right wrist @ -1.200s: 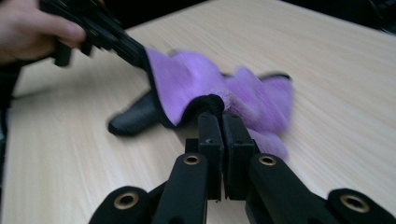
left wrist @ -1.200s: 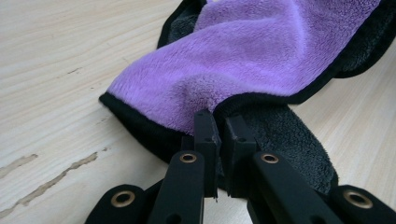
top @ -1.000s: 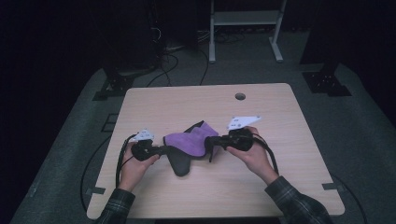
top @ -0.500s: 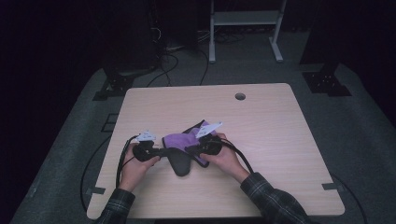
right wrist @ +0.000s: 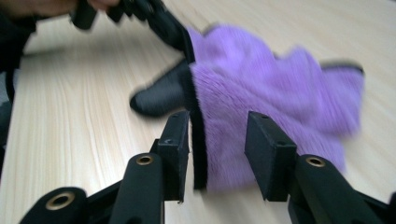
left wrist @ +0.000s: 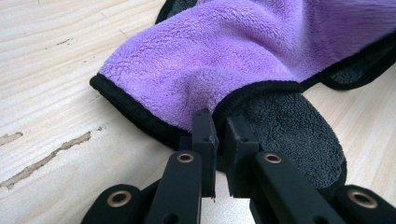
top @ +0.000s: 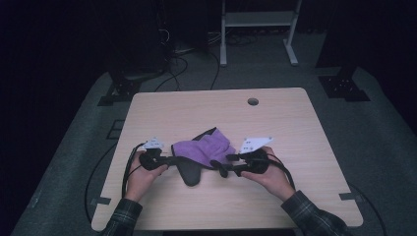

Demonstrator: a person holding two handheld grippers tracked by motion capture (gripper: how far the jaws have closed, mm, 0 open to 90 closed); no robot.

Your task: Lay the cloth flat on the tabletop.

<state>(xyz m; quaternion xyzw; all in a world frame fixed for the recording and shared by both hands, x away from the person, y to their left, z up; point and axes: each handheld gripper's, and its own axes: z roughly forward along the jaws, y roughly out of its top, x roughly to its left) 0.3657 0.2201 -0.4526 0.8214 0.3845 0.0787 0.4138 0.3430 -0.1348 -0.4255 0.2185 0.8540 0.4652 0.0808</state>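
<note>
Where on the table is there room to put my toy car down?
The table is bare along its far side, around the small hole, and at the right edge. The near middle is crowded: the purple cloth lies between the left gripper and right gripper.

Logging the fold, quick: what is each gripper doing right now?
Left gripper: shut on the cloth edge.
Right gripper: open, jaws just opening, cloth edge between them, not pressed.

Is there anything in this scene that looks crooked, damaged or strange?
The purple cloth lies bunched and half folded, its dark grey underside turned out, not flat. The table has chipped marks in its wood surface near the left gripper. Nothing is spilled.
</note>
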